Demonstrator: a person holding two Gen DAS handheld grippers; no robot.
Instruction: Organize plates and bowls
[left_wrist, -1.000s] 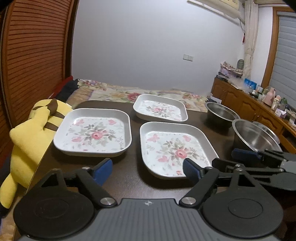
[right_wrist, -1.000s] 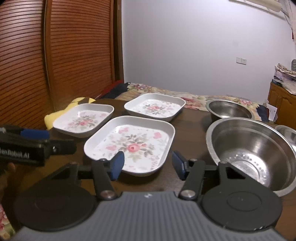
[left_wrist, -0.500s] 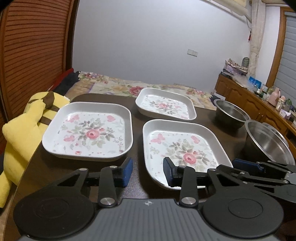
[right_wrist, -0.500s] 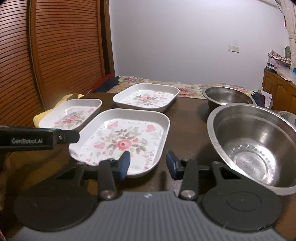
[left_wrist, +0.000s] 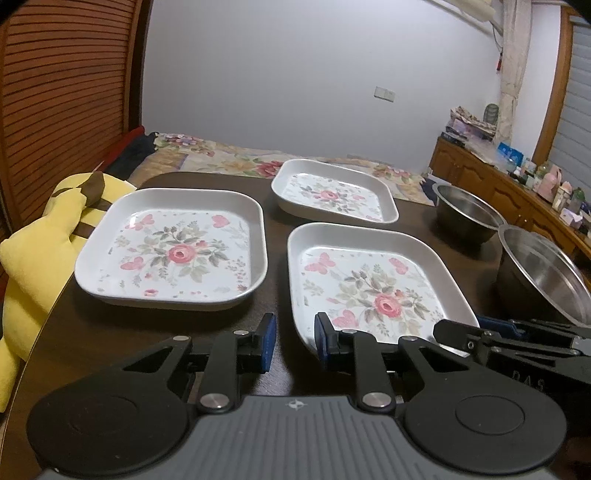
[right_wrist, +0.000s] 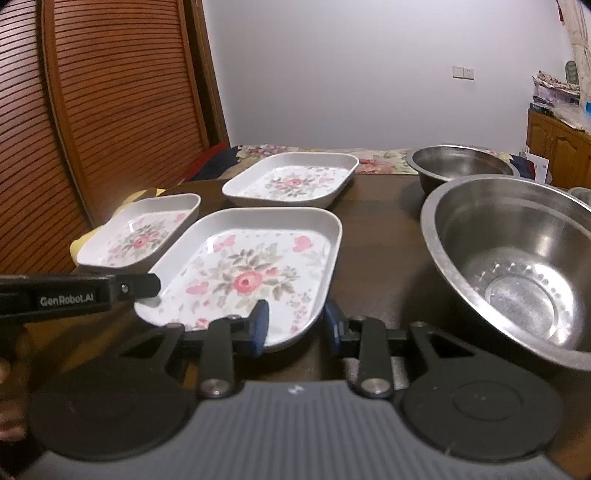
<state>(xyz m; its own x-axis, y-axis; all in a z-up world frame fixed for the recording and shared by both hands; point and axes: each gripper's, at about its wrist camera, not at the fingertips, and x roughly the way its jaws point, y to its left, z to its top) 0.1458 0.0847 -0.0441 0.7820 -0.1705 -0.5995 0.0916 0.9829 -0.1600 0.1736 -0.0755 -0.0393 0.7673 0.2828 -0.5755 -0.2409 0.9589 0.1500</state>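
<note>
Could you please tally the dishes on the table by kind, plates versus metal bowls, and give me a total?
Floral plates: 3 (near one, left one, far one)
Metal bowls: 2 clearly seen (big bowl, small bowl); a possible third rim behind the big bowl is too hidden to count
Total: 5

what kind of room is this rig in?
Most likely a bedroom at home, not a lab. A bed with a floral bedspread sits just behind the dark wooden table, a yellow plush toy leans at the table's edge, and a cluttered wooden cabinet lines the side wall.
</note>
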